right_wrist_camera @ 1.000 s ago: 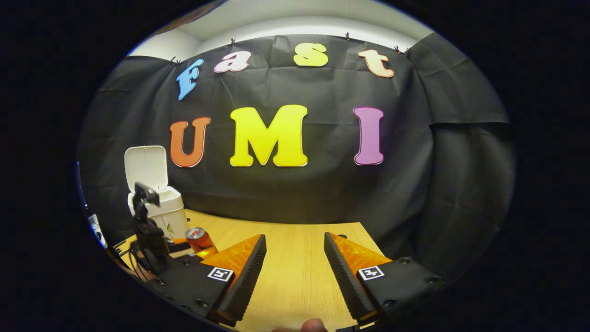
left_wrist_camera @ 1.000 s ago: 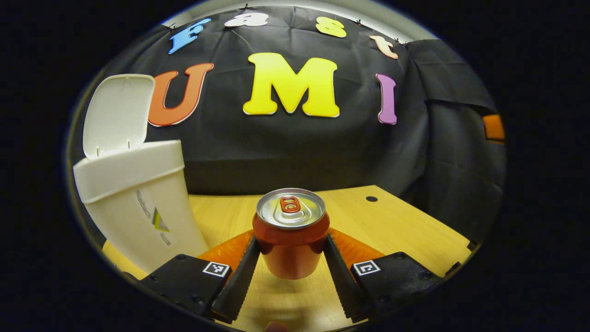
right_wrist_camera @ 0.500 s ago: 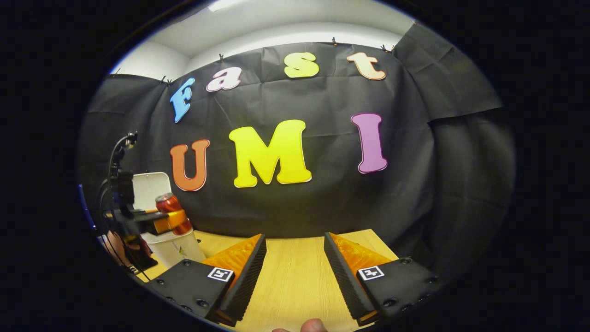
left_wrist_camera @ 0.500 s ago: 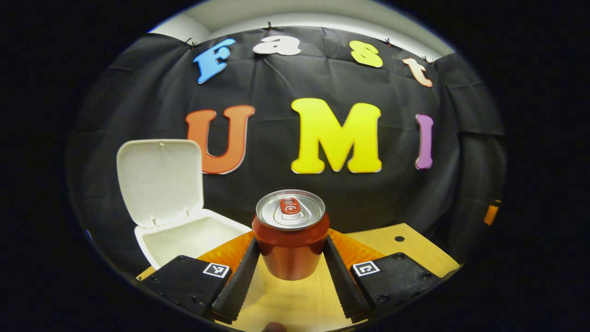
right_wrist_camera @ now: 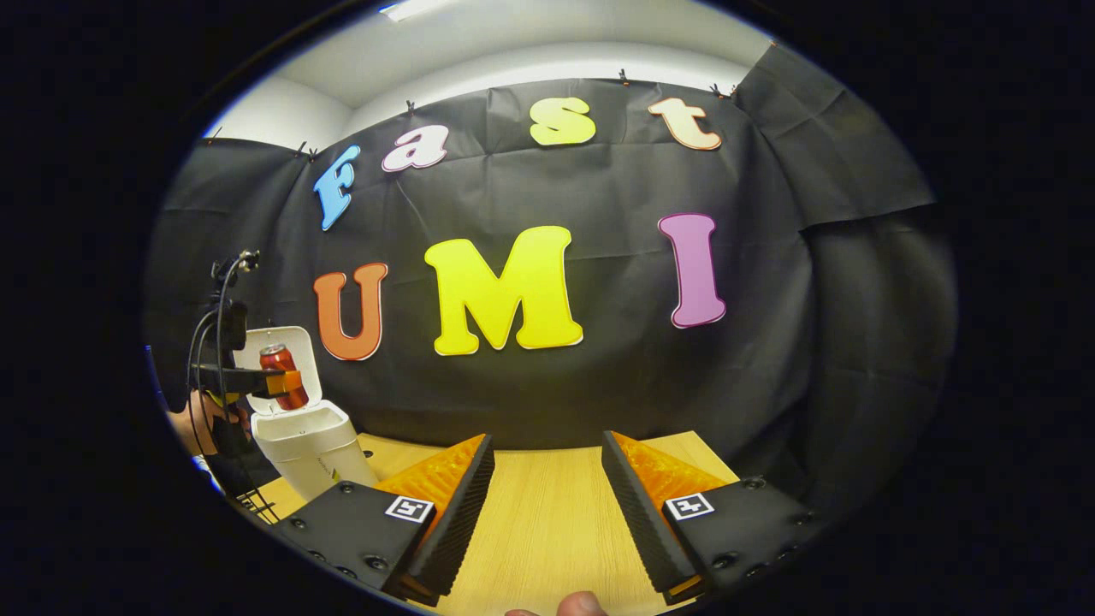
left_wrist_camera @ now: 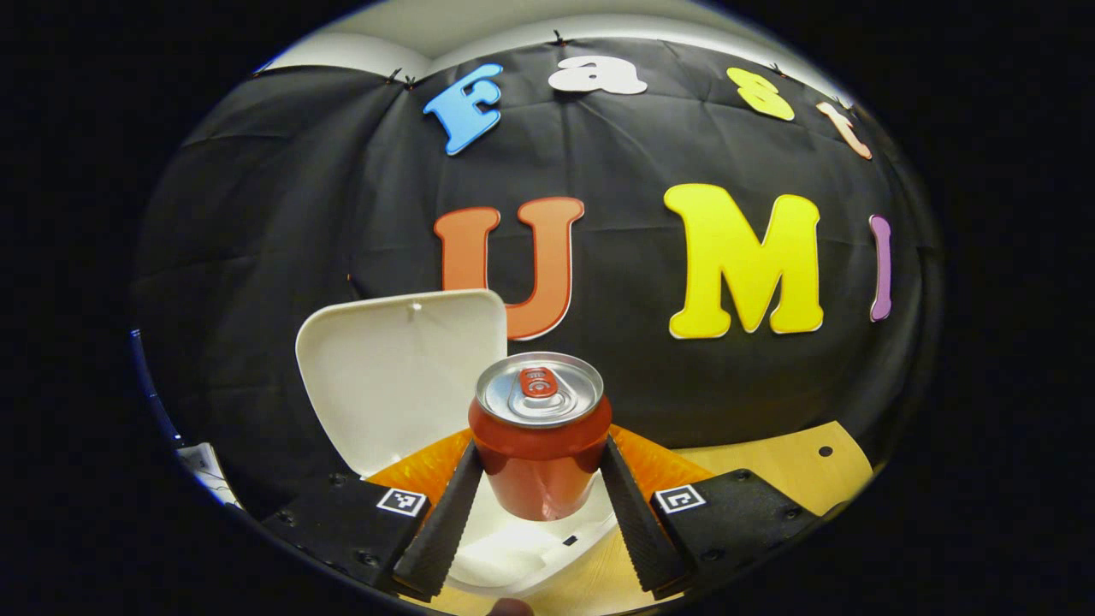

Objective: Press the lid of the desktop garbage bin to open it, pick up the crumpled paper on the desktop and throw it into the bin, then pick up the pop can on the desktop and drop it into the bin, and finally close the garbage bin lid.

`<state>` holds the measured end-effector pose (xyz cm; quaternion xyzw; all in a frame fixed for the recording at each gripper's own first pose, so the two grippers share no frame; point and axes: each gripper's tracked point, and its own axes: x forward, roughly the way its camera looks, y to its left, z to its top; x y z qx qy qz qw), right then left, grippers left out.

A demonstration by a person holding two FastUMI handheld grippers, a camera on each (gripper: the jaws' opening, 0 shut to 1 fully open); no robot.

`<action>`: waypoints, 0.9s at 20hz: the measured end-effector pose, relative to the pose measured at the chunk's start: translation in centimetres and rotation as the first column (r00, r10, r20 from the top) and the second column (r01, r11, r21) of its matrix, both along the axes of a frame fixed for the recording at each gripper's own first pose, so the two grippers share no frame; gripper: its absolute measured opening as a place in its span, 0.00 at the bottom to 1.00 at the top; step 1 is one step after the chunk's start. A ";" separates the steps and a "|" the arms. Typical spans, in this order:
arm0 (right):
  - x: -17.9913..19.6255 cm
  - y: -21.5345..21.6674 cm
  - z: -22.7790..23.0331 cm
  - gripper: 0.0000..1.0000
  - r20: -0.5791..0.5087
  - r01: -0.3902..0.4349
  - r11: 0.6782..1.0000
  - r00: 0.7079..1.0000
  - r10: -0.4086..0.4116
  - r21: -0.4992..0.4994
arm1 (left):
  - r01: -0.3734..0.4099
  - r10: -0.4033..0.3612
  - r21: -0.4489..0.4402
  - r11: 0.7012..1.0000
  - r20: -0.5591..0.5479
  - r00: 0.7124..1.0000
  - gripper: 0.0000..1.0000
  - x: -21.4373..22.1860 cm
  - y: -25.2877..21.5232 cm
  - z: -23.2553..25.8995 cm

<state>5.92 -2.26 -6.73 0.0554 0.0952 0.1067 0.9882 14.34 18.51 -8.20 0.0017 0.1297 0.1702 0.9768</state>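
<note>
**Can held over the open bin, ready to drop**

The can [left_wrist_camera: 539, 436] hangs upright just above the bin [left_wrist_camera: 513, 547], clamped on both sides by the left gripper [left_wrist_camera: 539, 505]. The lid [left_wrist_camera: 398, 376] stands open behind the can. Whether the paper is inside I cannot tell. Dropping the can and closing the lid remain. Well apart from the bin, the right gripper [right_wrist_camera: 547, 505] is spread wide, holding nothing, above the desk [right_wrist_camera: 547, 547].

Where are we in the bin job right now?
The lid stands open. The left gripper holds the pop can over the bin opening, not yet dropped. The right gripper hangs open over the table. Left: release the can, close the lid.
</note>
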 end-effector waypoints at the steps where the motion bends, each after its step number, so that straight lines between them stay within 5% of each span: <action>1: 0.0 0.3 0.1 0.82 0.001 -0.004 1.000 1.000 0.004 0.000 | -0.022 0.022 -0.014 1.000 -0.021 1.000 0.82 0.0 0.7 -0.9; 9: 0.0 2.3 -0.5 0.83 -0.022 -0.035 0.999 0.999 0.035 -0.005 | -0.097 0.084 -0.097 0.991 -0.130 0.988 0.85 0.4 2.4 -4.8; 18: 0.0 2.9 -0.7 0.83 -0.029 -0.051 0.999 0.998 0.051 0.004 | -0.112 0.103 -0.090 0.990 -0.100 0.990 0.88 -0.1 2.3 -3.9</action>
